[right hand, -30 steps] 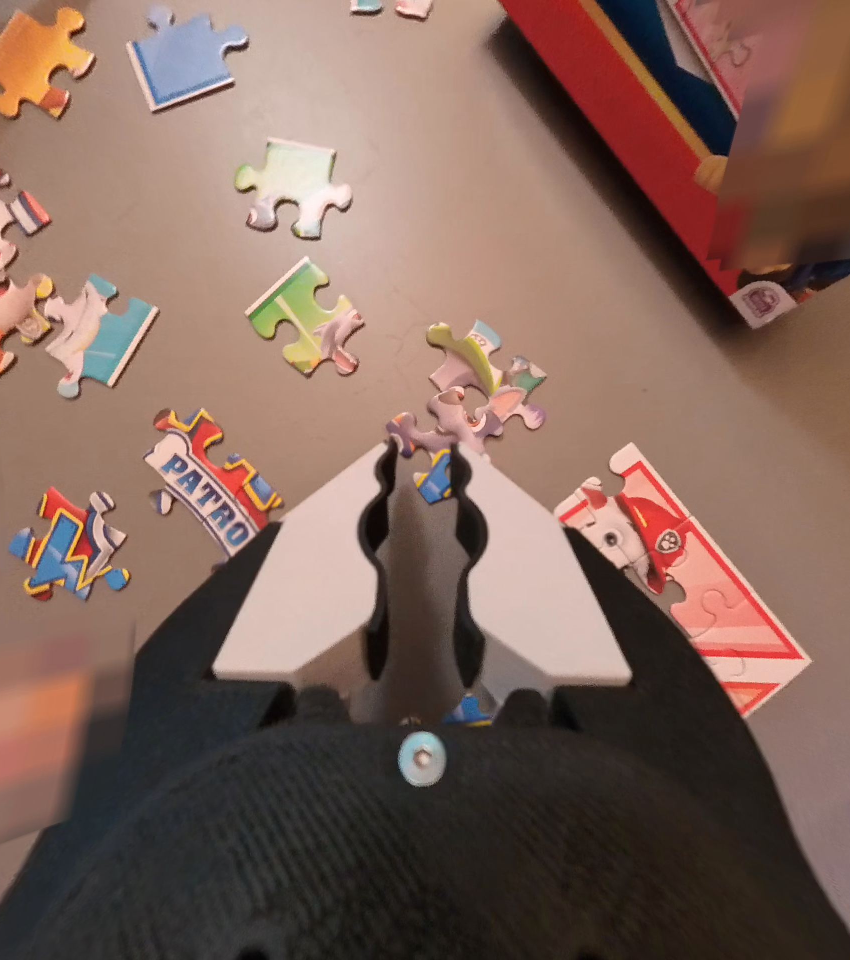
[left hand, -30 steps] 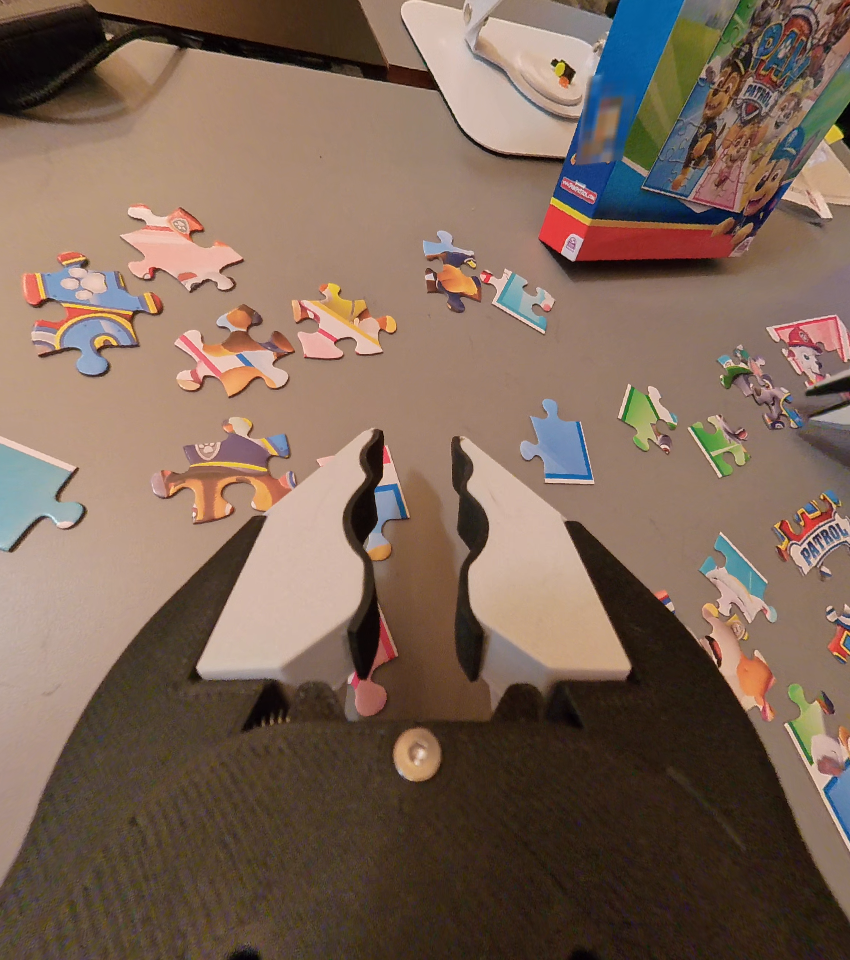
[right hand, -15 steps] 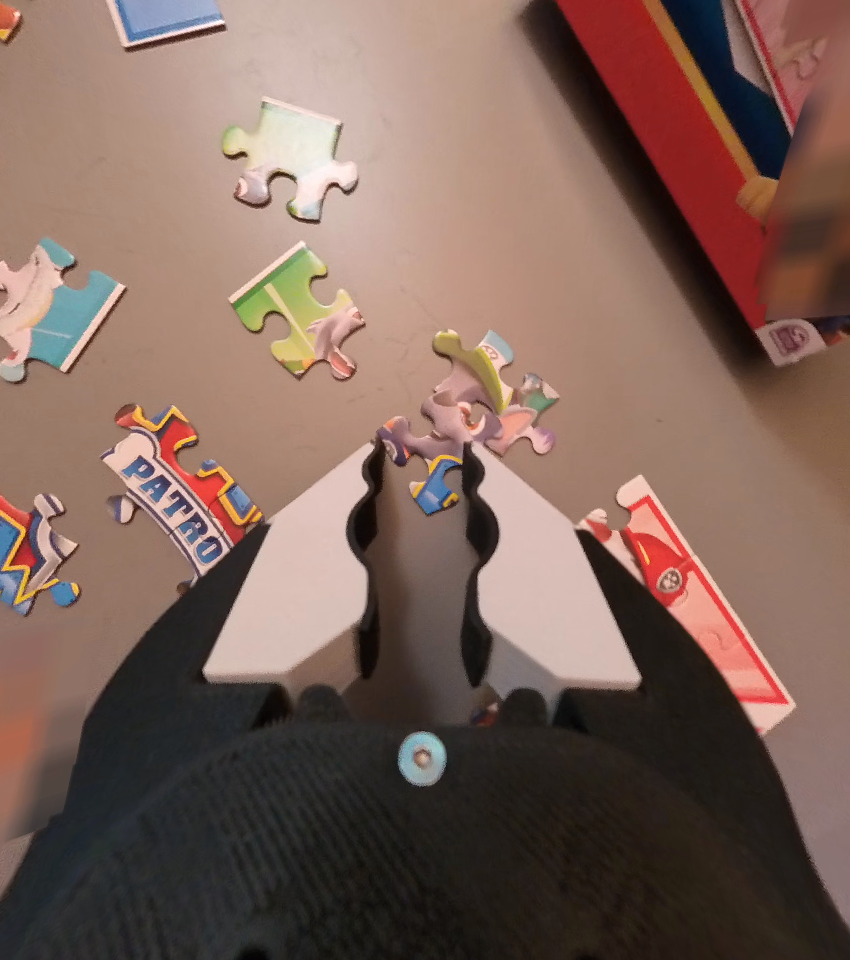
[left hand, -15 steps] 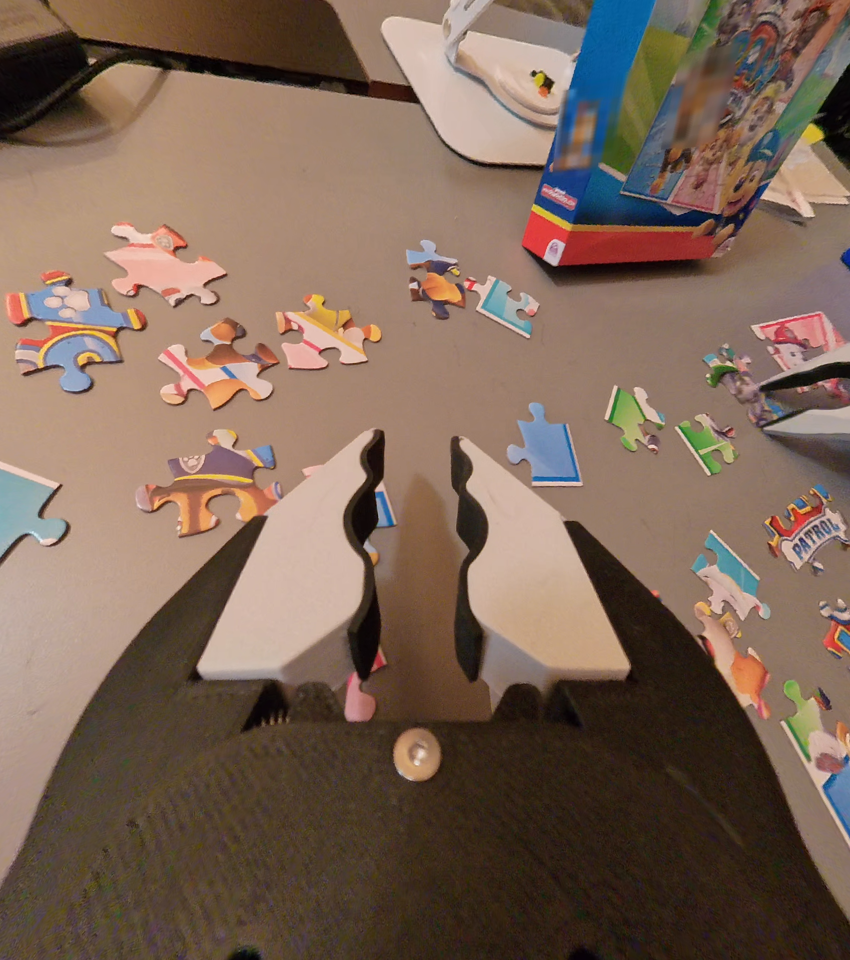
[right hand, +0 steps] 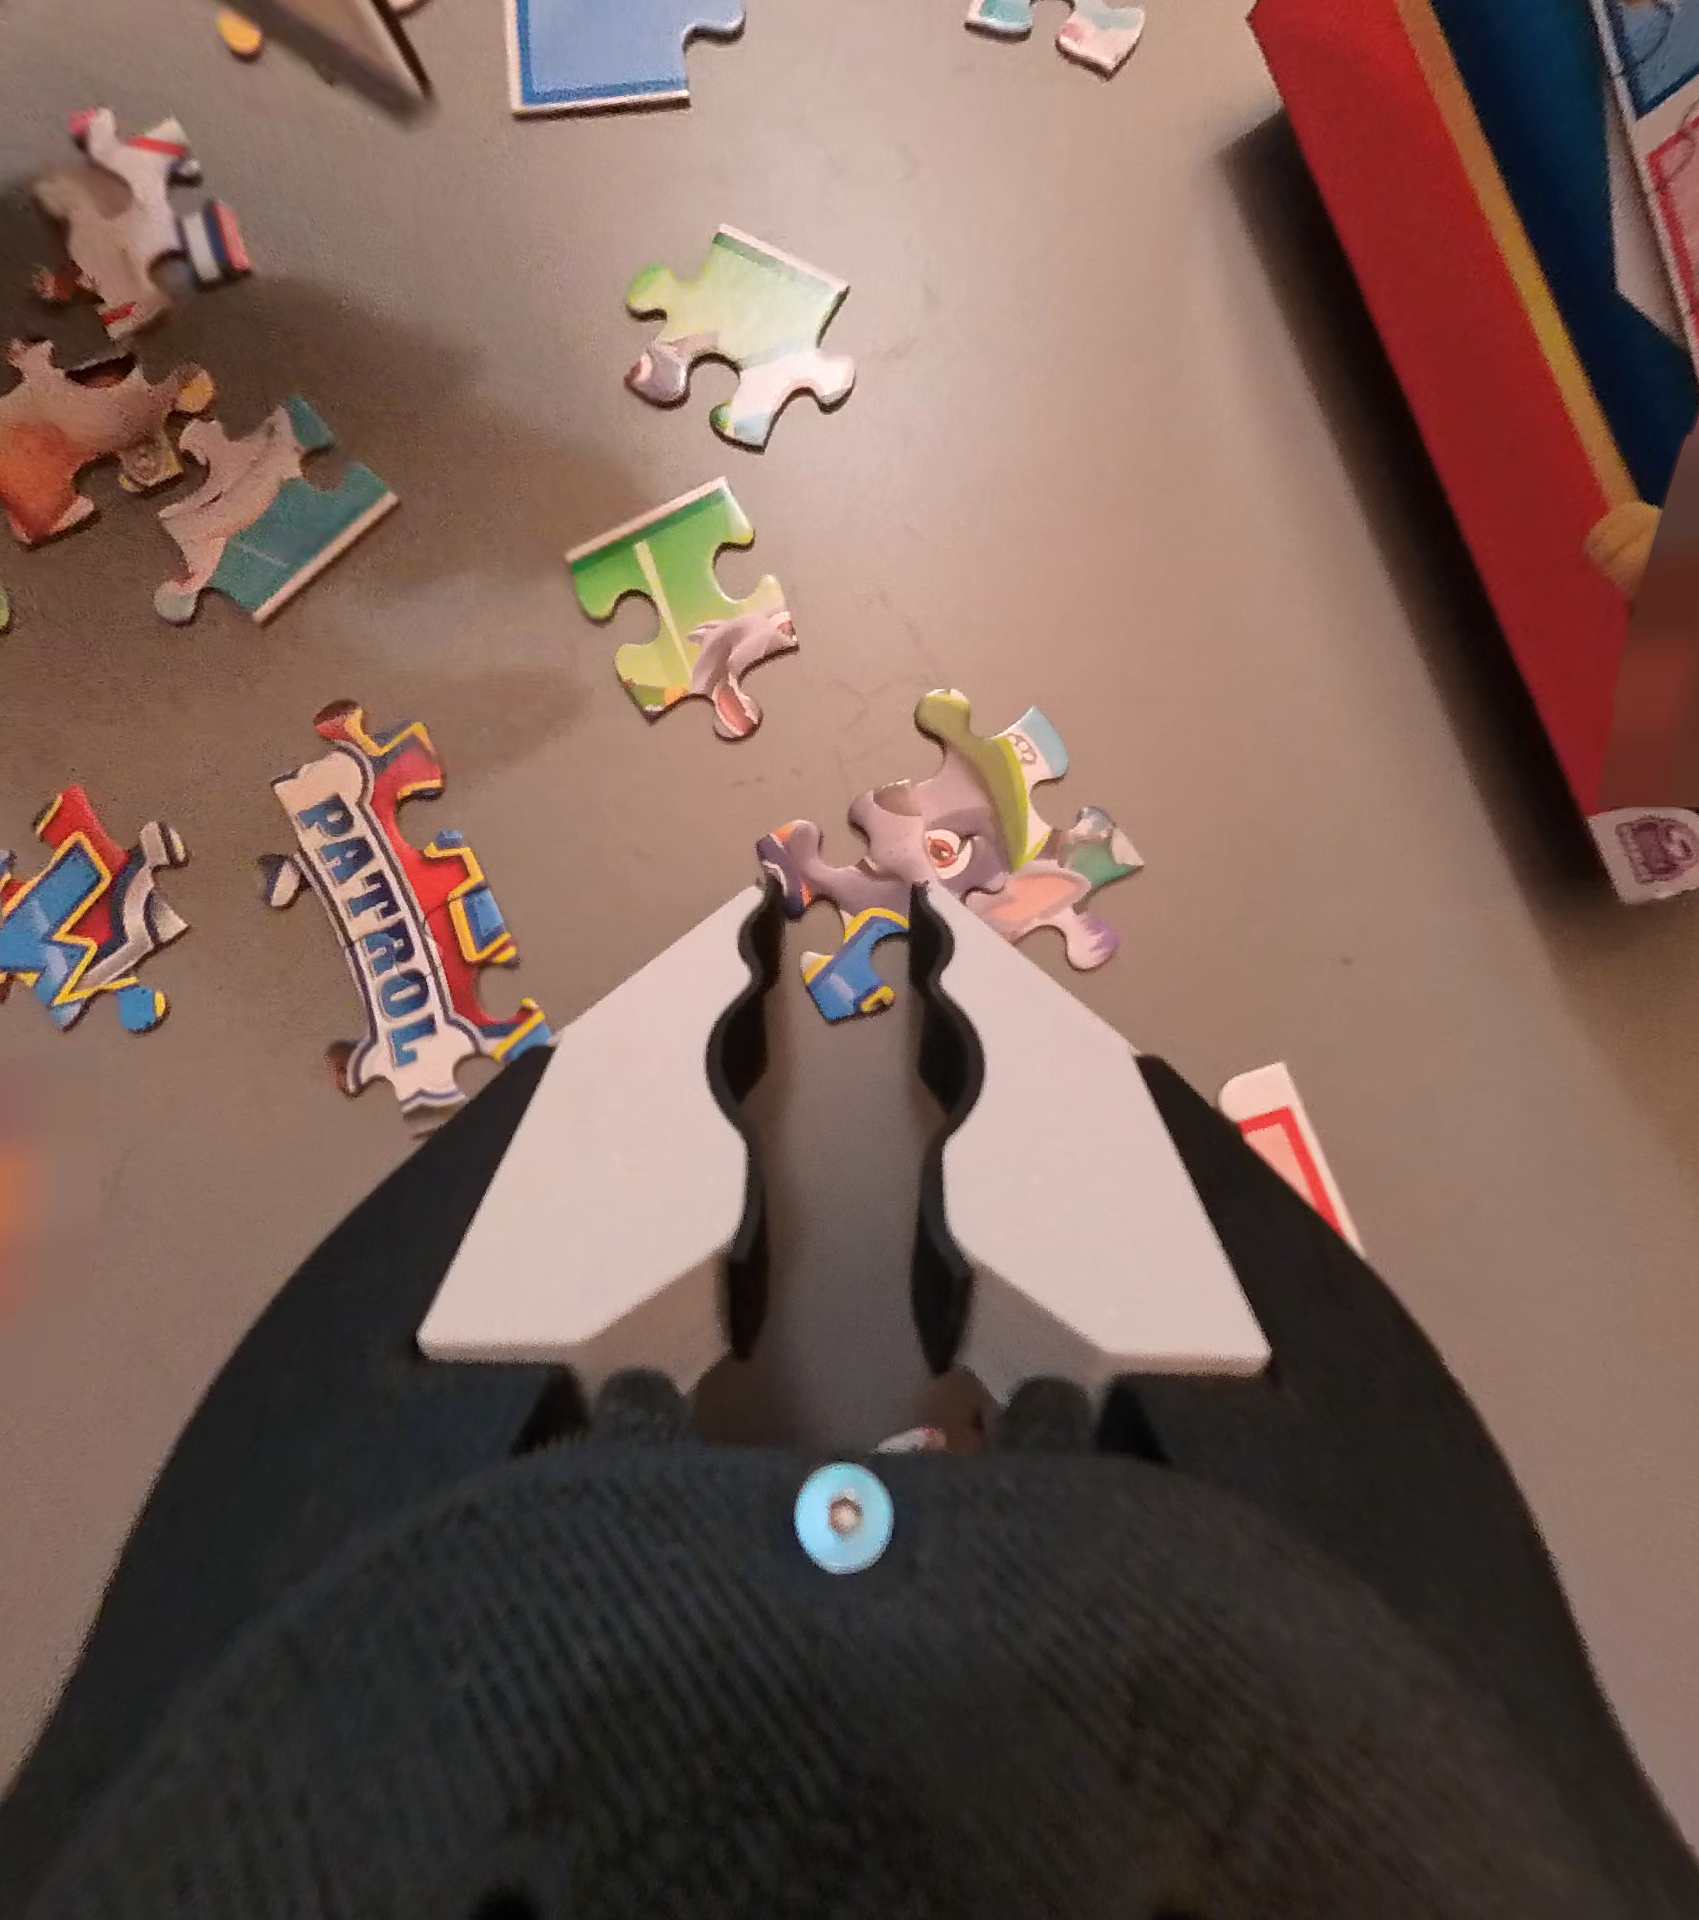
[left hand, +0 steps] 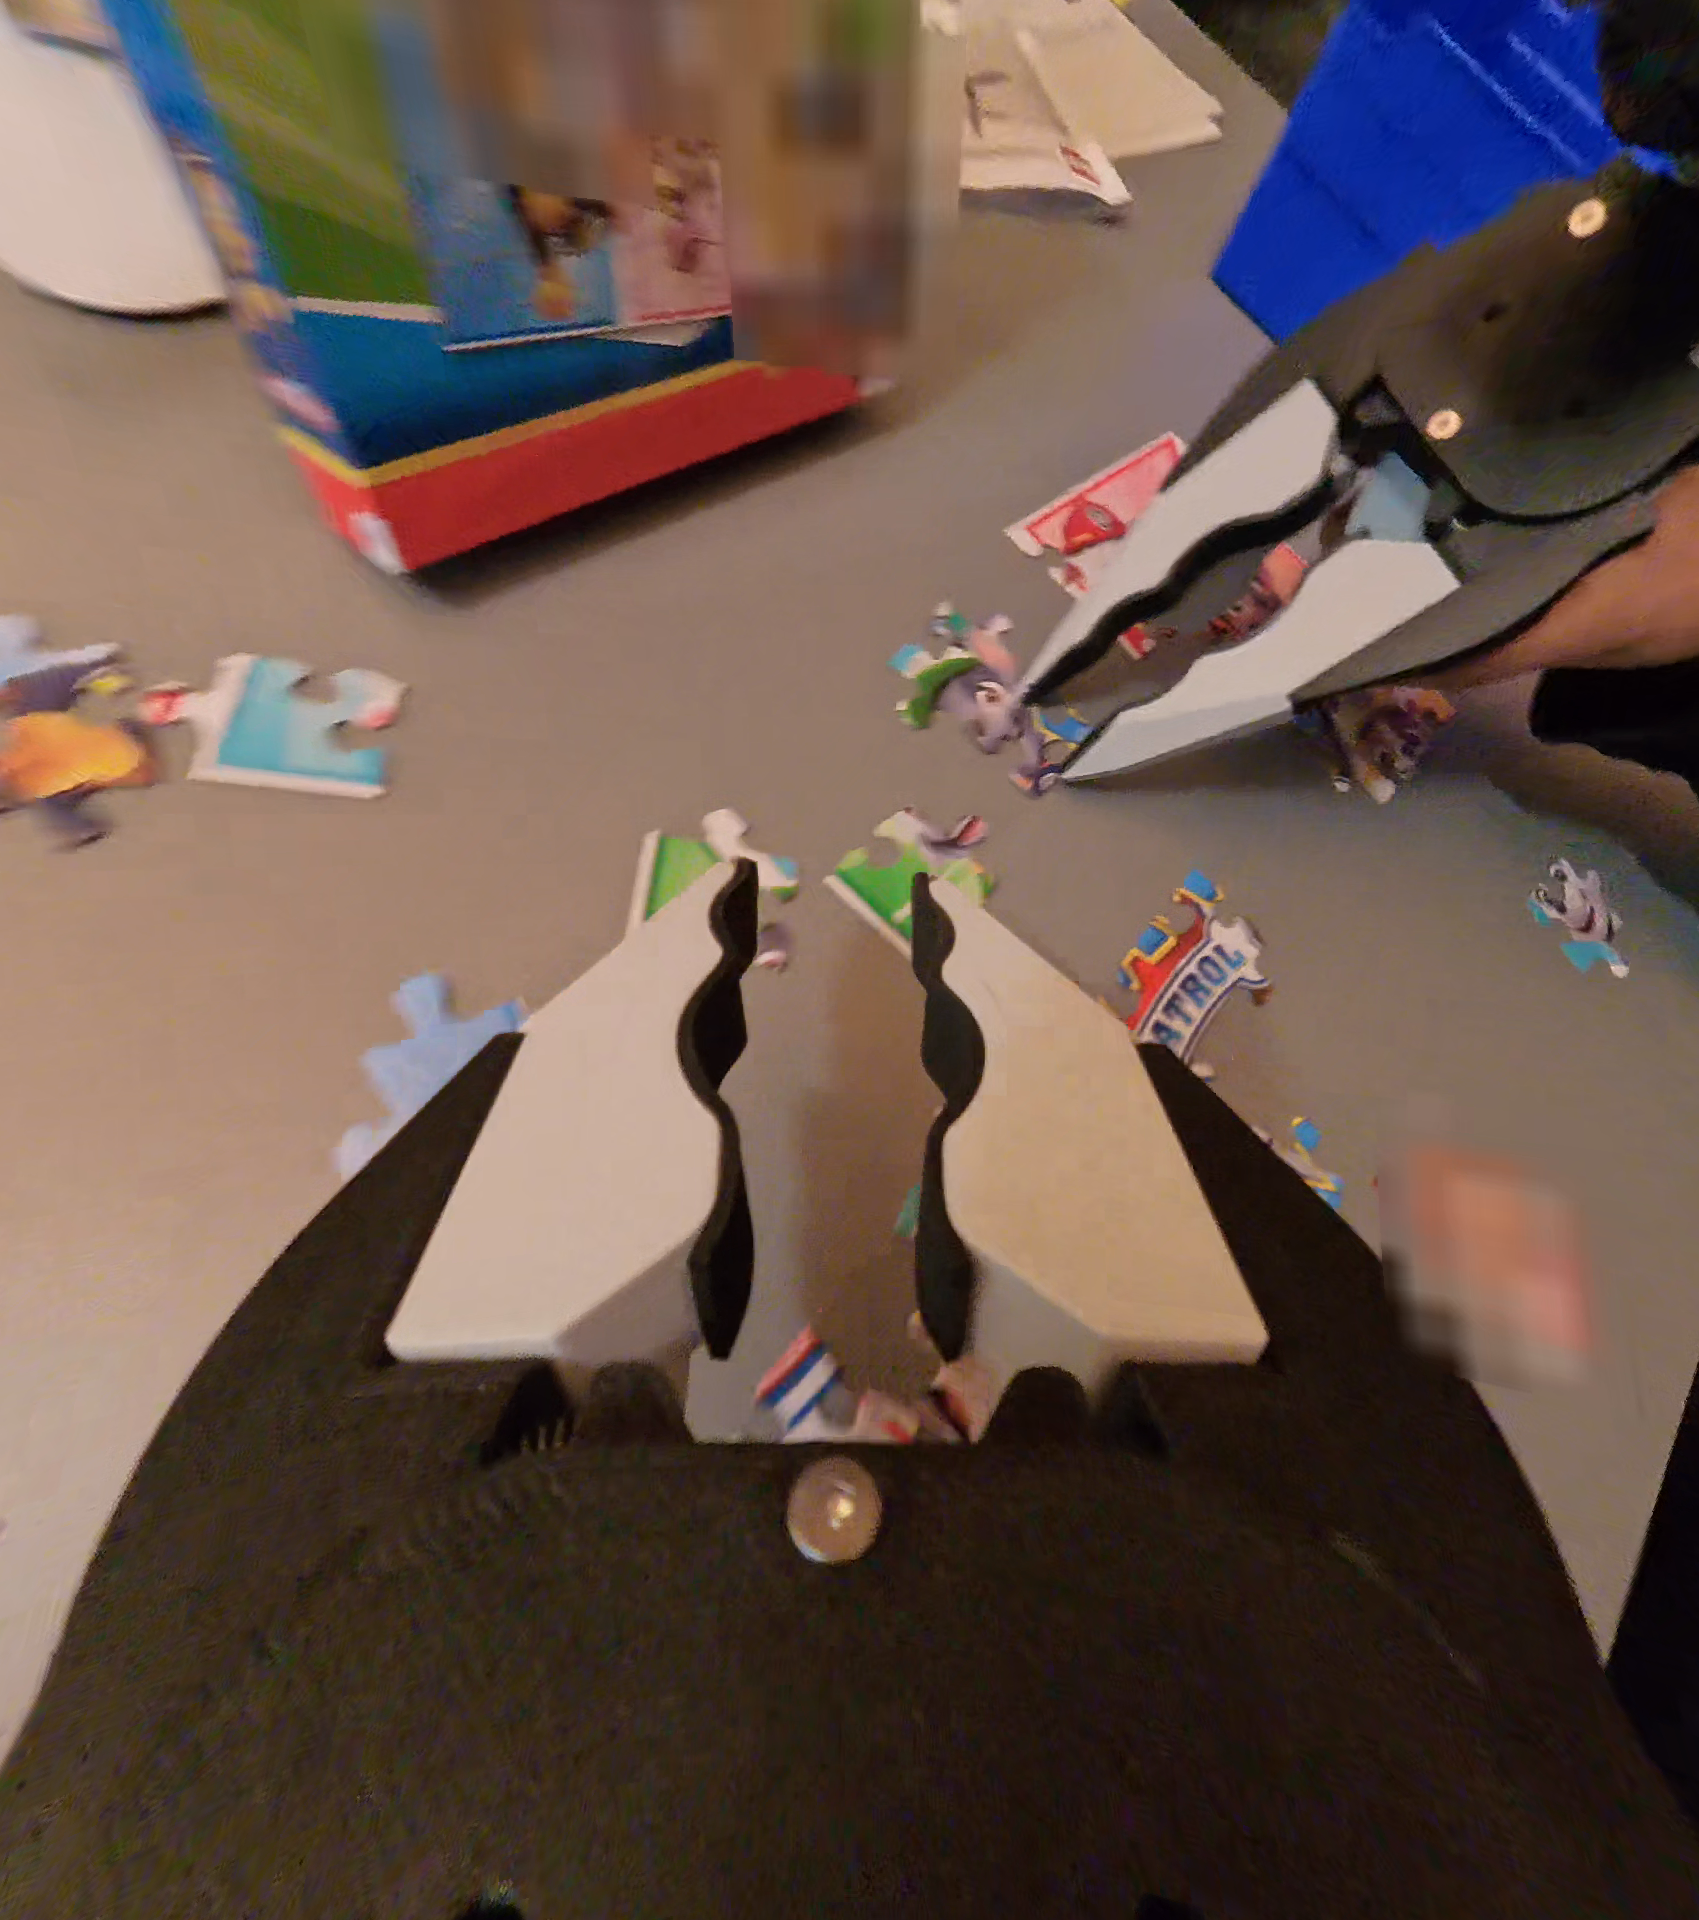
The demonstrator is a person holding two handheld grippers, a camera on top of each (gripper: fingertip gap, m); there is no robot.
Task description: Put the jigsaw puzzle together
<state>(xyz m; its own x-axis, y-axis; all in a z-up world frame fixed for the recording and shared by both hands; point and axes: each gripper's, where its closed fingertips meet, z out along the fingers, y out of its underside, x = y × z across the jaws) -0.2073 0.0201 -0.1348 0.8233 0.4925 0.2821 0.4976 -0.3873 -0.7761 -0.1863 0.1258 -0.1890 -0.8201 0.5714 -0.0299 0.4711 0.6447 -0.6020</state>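
Since a second ago the left gripper (left hand: 834, 894) has swung right across the grey table (left hand: 149, 987), away from the far-left scatter of pieces; its tips now hang over two green puzzle pieces (left hand: 679, 862) (left hand: 902, 868), fingers apart, nothing between them. The right gripper (right hand: 845, 904) has barely shifted: its fingers stand apart, straddling the blue tab of a purple-and-blue piece (right hand: 855, 956) that lies flat on the table; whether the pads touch it I cannot tell. The only container, the red-and-blue puzzle box (left hand: 554, 457), stands upright at the far side; its inside is not visible. A red banner piece (right hand: 388, 904) lies left of the right gripper.
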